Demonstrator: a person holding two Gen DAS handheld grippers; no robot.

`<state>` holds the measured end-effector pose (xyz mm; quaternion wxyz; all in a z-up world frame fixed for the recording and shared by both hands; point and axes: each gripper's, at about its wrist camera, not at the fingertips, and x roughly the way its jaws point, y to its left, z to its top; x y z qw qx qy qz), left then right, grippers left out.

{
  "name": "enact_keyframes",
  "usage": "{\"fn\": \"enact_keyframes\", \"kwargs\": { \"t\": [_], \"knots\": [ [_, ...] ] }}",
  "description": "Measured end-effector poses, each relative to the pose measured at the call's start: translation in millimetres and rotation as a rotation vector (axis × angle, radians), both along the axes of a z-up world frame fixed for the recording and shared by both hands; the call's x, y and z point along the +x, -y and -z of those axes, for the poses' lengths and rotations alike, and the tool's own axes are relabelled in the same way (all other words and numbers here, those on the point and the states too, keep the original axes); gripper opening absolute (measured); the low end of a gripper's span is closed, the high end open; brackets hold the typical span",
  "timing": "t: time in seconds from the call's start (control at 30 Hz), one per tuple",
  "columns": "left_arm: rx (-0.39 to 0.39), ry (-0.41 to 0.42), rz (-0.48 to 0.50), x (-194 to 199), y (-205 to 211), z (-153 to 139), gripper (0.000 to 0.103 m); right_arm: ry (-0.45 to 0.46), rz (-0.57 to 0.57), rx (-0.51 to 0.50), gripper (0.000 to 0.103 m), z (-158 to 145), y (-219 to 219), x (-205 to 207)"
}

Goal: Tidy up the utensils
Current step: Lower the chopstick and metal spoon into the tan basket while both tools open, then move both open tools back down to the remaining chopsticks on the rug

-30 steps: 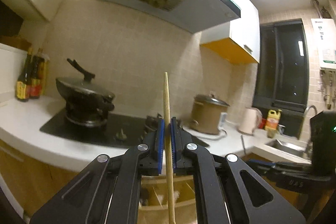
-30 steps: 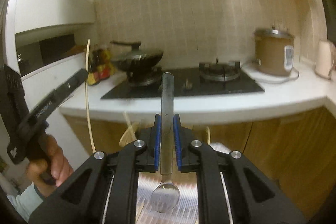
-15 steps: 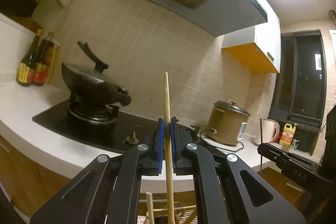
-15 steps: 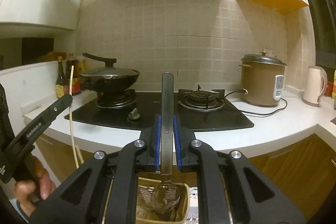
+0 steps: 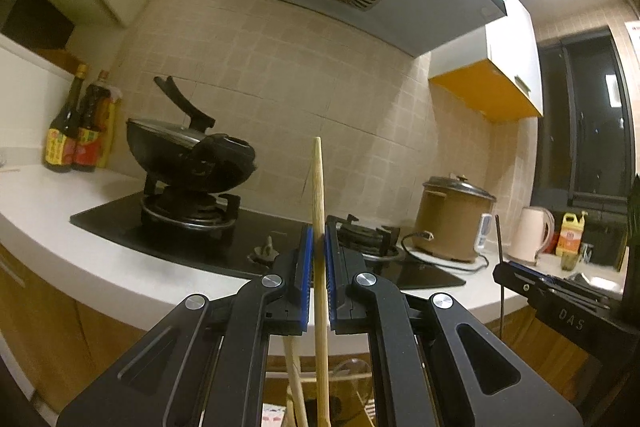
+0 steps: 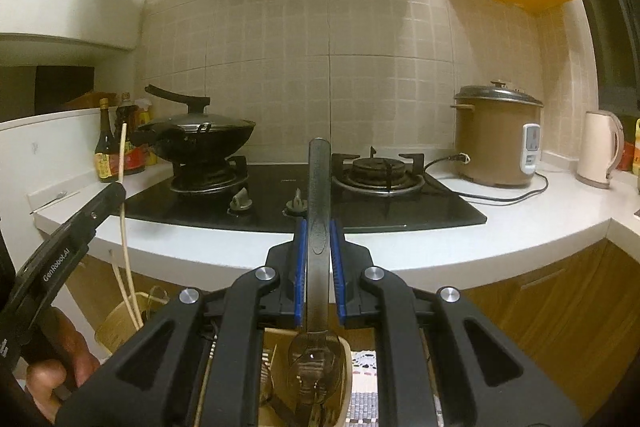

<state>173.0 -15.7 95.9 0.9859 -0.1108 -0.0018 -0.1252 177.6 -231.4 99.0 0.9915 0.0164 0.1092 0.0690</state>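
Right, my right gripper (image 6: 318,263) clamps the spoon (image 6: 318,227) upright, bowl at six o'clock directly over the utensil holder (image 6: 304,379). My left gripper (image 5: 316,267) pinches a chopstick (image 5: 319,227), axis twelve-to-six, poised above its own holder.

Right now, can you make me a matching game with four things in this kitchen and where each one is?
Things:
1. wooden chopstick
2. metal spoon
3. black wok
4. brown rice cooker

Places:
A. on the burner
B. in the right gripper
C. on the white counter
D. in the left gripper

Pairs: 1-D, 2-B, 3-A, 4-C
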Motion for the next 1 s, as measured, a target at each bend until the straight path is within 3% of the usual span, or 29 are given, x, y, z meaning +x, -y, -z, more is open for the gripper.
{"fn": "enact_keyframes", "kwargs": {
  "t": [0.3, 0.43, 0.53, 0.87, 1.0],
  "knots": [
    [0.019, -0.022, 0.039, -26, -13, -7, 0.012, -0.054, -0.054, 0.031, 0.012, 3, 7, -27],
    [0.008, -0.042, 0.079, -46, -25, -17, 0.023, -0.099, -0.08, 0.058, 0.013, -2, 18, -48],
    [0.002, -0.069, 0.1, -63, -34, -22, 0.026, -0.14, -0.096, 0.086, 0.02, -6, 29, -65],
    [-0.005, -0.275, 0.231, -104, -47, -21, 0.033, -0.312, -0.096, 0.212, 0.023, -7, 62, -117],
    [0.021, -0.431, 0.282, -111, -45, -10, 0.035, -0.401, -0.079, 0.197, 0.023, -1, 64, -133]
  ]
}}
